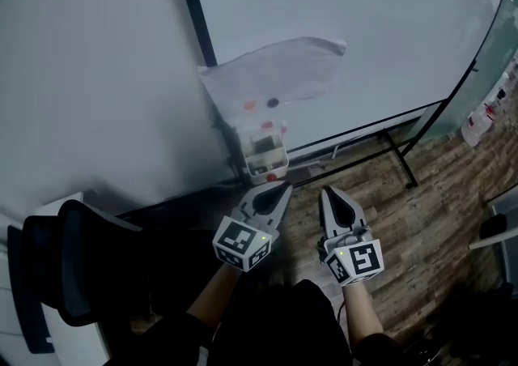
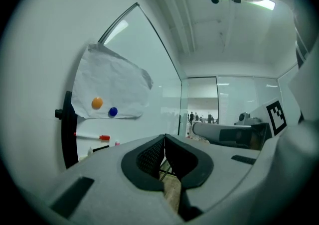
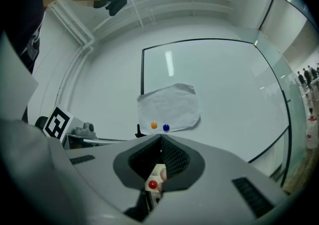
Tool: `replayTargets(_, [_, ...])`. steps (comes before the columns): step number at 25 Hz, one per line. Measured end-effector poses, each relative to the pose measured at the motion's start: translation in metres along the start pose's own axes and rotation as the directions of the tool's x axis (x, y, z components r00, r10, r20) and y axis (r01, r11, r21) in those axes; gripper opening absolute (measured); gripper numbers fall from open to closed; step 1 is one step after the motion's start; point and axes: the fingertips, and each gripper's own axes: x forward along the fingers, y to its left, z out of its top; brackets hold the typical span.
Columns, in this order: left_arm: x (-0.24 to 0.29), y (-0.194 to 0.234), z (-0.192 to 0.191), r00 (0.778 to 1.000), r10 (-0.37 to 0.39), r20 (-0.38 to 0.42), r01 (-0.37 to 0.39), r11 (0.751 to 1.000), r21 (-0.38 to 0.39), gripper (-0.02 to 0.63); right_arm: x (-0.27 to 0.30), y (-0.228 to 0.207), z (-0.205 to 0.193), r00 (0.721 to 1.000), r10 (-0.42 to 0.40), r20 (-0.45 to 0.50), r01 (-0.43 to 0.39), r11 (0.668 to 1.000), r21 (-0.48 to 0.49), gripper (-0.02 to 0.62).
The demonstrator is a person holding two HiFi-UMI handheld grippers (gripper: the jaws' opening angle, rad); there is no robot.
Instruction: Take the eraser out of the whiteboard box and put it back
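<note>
Above whiteboard box, paper with magnets.

The floor in front of the box is open. A black chair stands left, a stand leg right, both well aside.

Grey left tool and right tool; black-and-white marker cubes; dark sleeves

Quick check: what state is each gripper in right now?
Left gripper: closed, holding nothing.
Right gripper: closed, holding nothing.
</note>
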Motion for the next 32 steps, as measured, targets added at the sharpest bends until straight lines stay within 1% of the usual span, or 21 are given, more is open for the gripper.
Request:
replayTargets(4, [0.010,0.018,0.002,0.999,0.032,-0.002,-0.032,0.999,-0.005,0.006,0.027,-0.008,-0.003,1.000,0.031,-0.001,-0.031,0.999,0.010,0.003])
replayTargets(8, [0.022,0.037,0.000,0.997,0.080,-0.007,-0.081,0.997,-0.005,0.006,0.051,-0.018,-0.006,0.997,0.077,-0.004,-0.077,0.997,0.020,0.003])
replayTargets(12, [0.035,0.052,-0.001,0.991,0.137,-0.012,-0.137,0.990,-0.017,0.006,0.069,-0.028,-0.010,0.991,0.131,-0.020,-0.130,0.991,0.035,0.003])
replayTargets(17, [0.046,0.062,-0.001,0.982,0.187,-0.021,-0.188,0.982,-0.027,0.006,0.082,-0.040,-0.014,0.984,0.173,-0.033,-0.171,0.984,0.053,0.003])
replayTargets(19, [0.048,0.068,-0.001,0.975,0.223,-0.016,-0.223,0.974,-0.029,0.006,0.087,-0.043,-0.017,0.981,0.190,-0.038,-0.187,0.980,0.061,0.003])
replayTargets(21, [0.049,0.078,0.000,0.957,0.290,-0.008,-0.290,0.956,-0.042,0.006,0.092,-0.043,-0.019,0.976,0.212,-0.041,-0.209,0.975,0.071,0.003])
replayTargets(25, [0.055,0.094,0.000,0.904,0.427,-0.010,-0.427,0.903,-0.036,0.008,0.106,-0.042,-0.023,0.962,0.271,-0.044,-0.266,0.959,0.093,0.003])
replayTargets(30, [0.056,0.112,-0.008,0.838,0.545,-0.028,-0.546,0.837,-0.044,0.008,0.129,-0.039,-0.030,0.932,0.361,-0.041,-0.353,0.926,0.133,0.003])
replayTargets(32, [0.055,0.120,-0.014,0.806,0.591,-0.038,-0.592,0.804,-0.051,0.008,0.136,-0.039,-0.038,0.916,0.397,-0.048,-0.386,0.909,0.157,0.003])
